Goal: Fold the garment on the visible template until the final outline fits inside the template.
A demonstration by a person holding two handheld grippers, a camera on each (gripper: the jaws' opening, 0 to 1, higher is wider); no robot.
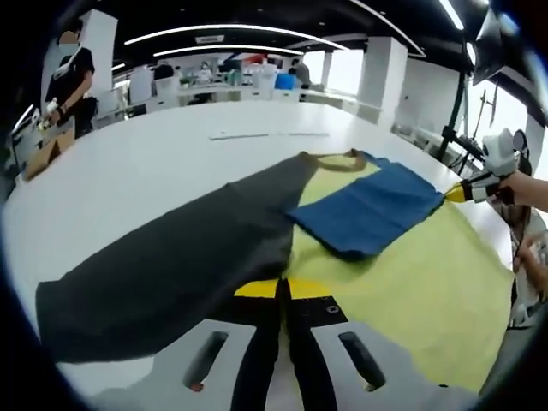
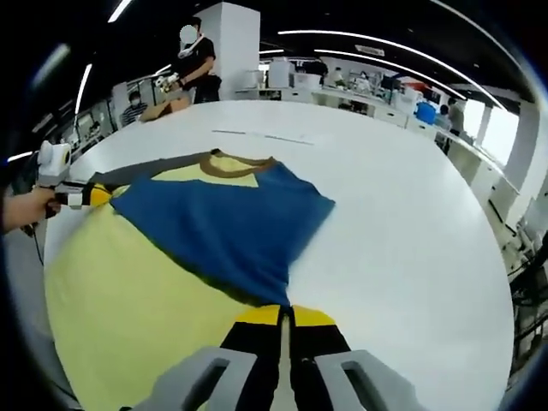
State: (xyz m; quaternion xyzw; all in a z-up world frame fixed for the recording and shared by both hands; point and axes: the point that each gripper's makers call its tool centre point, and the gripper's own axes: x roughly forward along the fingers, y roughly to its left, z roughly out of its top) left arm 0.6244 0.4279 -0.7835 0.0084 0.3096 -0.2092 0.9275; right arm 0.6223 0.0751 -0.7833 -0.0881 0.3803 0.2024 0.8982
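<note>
White tabletop carries a yellow, blue and dark grey cloth garment; both grippers, left gripper and right gripper, are clenched on its edges. To fold cleanly, I'd keep the tension even; carry the blue sleeve inward flat.

Bright ceiling strips, fisheye-warped edges

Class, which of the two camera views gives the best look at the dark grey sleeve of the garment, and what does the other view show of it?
The left gripper view: the dark grey sleeve spreads across the white table, seen nearly whole. The right gripper view shows just a thin dark strip at the garment's far edge, beside the other gripper.
</note>
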